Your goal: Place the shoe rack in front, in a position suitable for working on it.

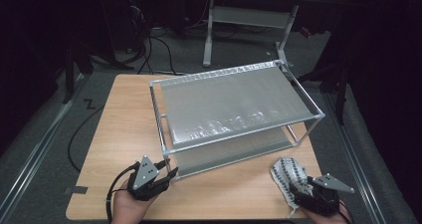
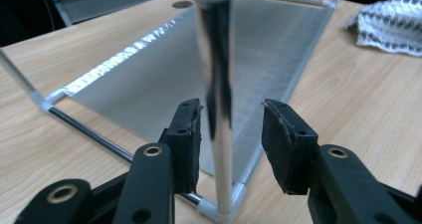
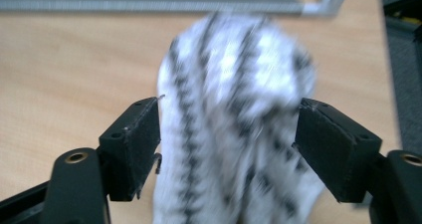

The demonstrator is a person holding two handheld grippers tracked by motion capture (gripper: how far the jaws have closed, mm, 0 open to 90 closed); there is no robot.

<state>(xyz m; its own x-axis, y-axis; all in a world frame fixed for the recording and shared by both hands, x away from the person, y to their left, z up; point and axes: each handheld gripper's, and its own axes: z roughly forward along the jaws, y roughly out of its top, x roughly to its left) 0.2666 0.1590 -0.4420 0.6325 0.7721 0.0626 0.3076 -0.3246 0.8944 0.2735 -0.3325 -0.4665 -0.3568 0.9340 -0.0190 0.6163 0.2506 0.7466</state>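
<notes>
A two-shelf metal rack (image 1: 244, 134) with grey mesh shelves stands on the wooden table (image 1: 124, 129). My left gripper (image 1: 170, 172) is at the rack's front left corner. In the left gripper view its jaws (image 2: 231, 144) stand open on either side of the upright corner post (image 2: 219, 84), apart from it. A crumpled white cloth with black stripes (image 1: 288, 175) lies right of the rack's front. My right gripper (image 1: 300, 189) is at its near edge. The right gripper view is blurred; there the cloth (image 3: 234, 94) lies between the open jaws (image 3: 229, 147).
The cloth (image 2: 393, 20) also lies beyond the rack in the left gripper view. A strip of tape (image 1: 75, 189) marks the table's front left edge. Behind the table stand a white desk frame (image 1: 249, 20) and floor cables (image 1: 149, 55). Bare wood lies left of the rack.
</notes>
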